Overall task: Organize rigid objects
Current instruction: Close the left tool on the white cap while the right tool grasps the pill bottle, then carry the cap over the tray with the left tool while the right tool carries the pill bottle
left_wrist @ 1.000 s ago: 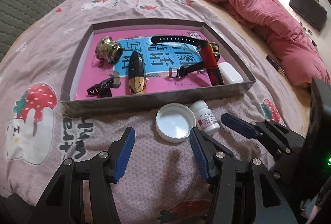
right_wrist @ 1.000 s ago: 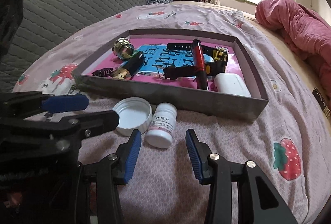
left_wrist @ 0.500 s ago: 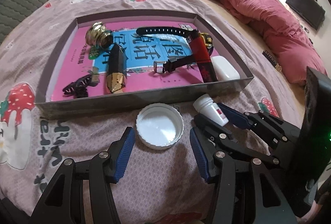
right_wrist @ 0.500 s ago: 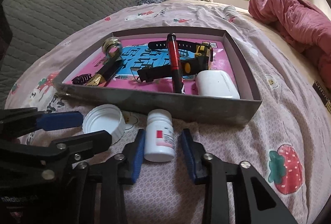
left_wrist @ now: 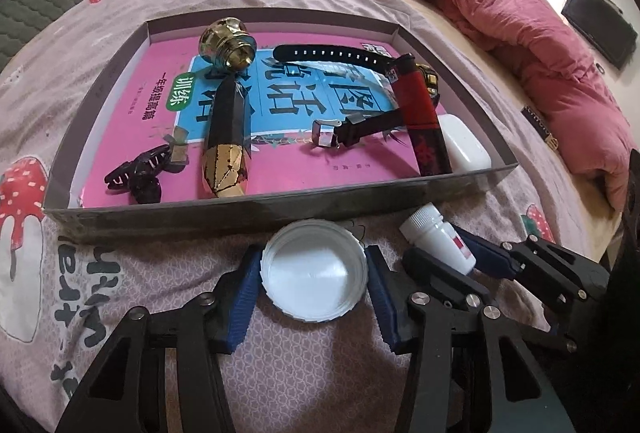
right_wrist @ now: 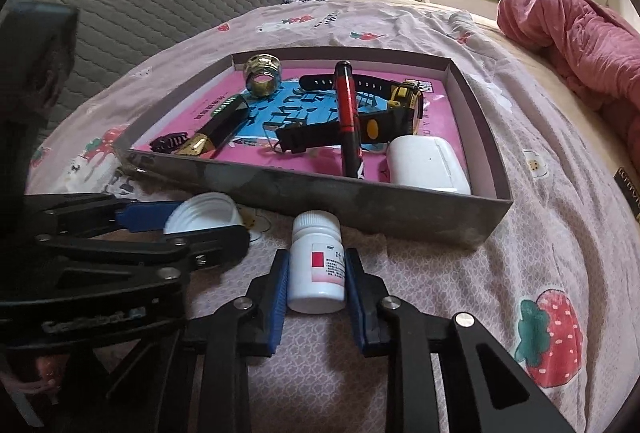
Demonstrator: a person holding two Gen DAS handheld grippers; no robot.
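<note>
A shallow grey box (left_wrist: 256,211) (right_wrist: 360,201) lies on the bed, holding a pink book with several small items on it. A white jar lid (left_wrist: 314,275) (right_wrist: 204,213) lies open side up just in front of the box. My left gripper (left_wrist: 314,285) is shut on the lid, blue pads touching both its sides. A small white pill bottle (right_wrist: 318,267) (left_wrist: 438,239) with a red label is to the right. My right gripper (right_wrist: 316,273) is shut on the bottle, pads pressed on both its sides.
In the box lie a brass fitting (left_wrist: 228,43), a black and gold case (left_wrist: 228,145), a black hair clip (left_wrist: 138,175), a black watch (left_wrist: 352,125), a red lighter (left_wrist: 420,121) and a white case (right_wrist: 426,163). A pink duvet (left_wrist: 520,33) lies at the right.
Both grippers moved forward and closed: the left around the white lid, the right around the pill bottle. The box now sits closer in both views.
</note>
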